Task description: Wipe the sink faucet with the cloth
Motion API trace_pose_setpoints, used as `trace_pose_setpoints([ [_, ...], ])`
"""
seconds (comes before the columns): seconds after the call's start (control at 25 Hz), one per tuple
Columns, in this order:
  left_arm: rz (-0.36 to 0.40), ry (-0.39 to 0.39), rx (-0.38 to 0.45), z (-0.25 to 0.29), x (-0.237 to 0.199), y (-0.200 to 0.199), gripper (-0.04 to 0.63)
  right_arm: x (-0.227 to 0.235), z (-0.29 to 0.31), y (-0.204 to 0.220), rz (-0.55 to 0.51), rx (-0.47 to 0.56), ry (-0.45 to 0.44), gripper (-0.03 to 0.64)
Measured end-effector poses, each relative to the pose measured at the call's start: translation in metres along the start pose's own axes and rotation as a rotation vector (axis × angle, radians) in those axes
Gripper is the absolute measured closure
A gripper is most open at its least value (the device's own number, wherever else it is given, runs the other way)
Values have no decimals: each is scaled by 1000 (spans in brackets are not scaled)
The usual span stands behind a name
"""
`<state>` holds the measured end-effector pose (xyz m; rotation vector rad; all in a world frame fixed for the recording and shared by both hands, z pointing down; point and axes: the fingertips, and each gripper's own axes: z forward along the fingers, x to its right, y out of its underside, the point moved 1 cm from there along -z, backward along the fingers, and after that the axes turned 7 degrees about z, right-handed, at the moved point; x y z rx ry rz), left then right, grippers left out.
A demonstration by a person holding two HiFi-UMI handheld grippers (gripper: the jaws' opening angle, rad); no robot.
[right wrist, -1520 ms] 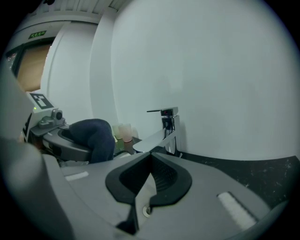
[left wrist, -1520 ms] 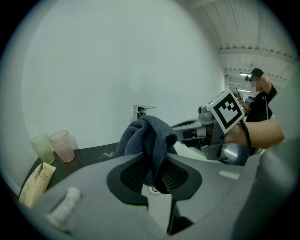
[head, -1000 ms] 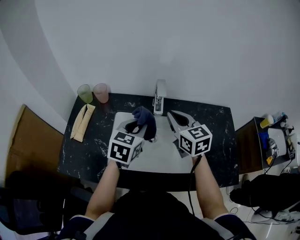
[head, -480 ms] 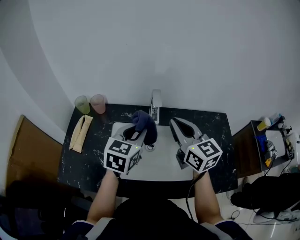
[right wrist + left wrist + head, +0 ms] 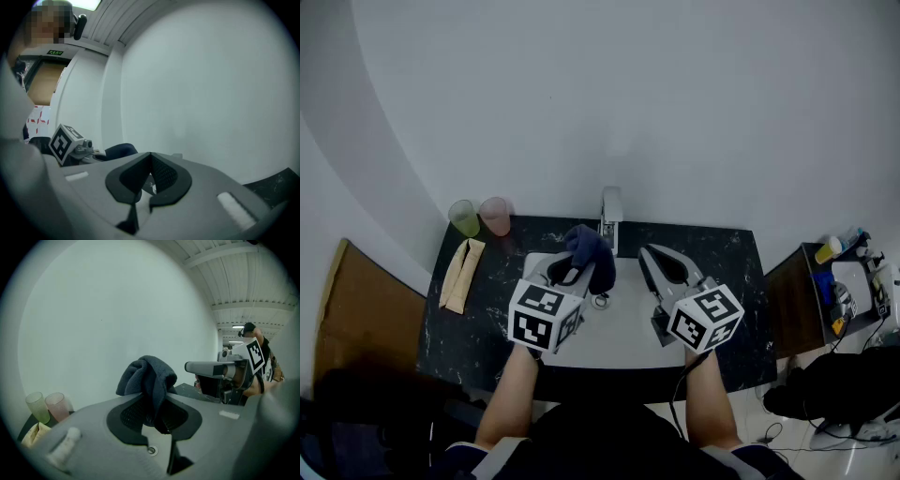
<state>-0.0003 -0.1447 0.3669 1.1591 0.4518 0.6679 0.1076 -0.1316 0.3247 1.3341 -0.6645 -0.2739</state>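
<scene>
Left gripper (image 5: pixel 574 265) is clamped on the dark blue cloth (image 5: pixel 589 249), which sits bunched up in its jaws near the middle of the head view, just below the faucet (image 5: pixel 610 211) and over the sink (image 5: pixel 628 323). Right gripper (image 5: pixel 649 253) is pinched shut with nothing in it, hovering just right of the cloth.

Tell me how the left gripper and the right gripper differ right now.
The left gripper holds the dark cloth; the right gripper holds nothing. The left gripper's jaws stand slightly apart, pressed on the cloth; the right gripper's jaws meet. Both are held above the sink.
</scene>
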Motion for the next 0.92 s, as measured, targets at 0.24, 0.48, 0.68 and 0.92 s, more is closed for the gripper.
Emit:
trace_pose_setpoints([
  [0.24, -1, -3, -3, -1, 0, 0, 525, 0, 1, 0, -11, -10, 1, 612],
  [0.48, 3, -6, 3, -3, 0, -4, 525, -2, 1, 1, -22, -15, 1, 612],
  [0.68, 9, -1, 1, -5, 3, -4, 525, -3, 0, 3, -31, -24, 3, 612],
  [0.92, 11, -1, 2, -4, 4, -6, 525, -3, 0, 4, -36, -32, 3, 612],
])
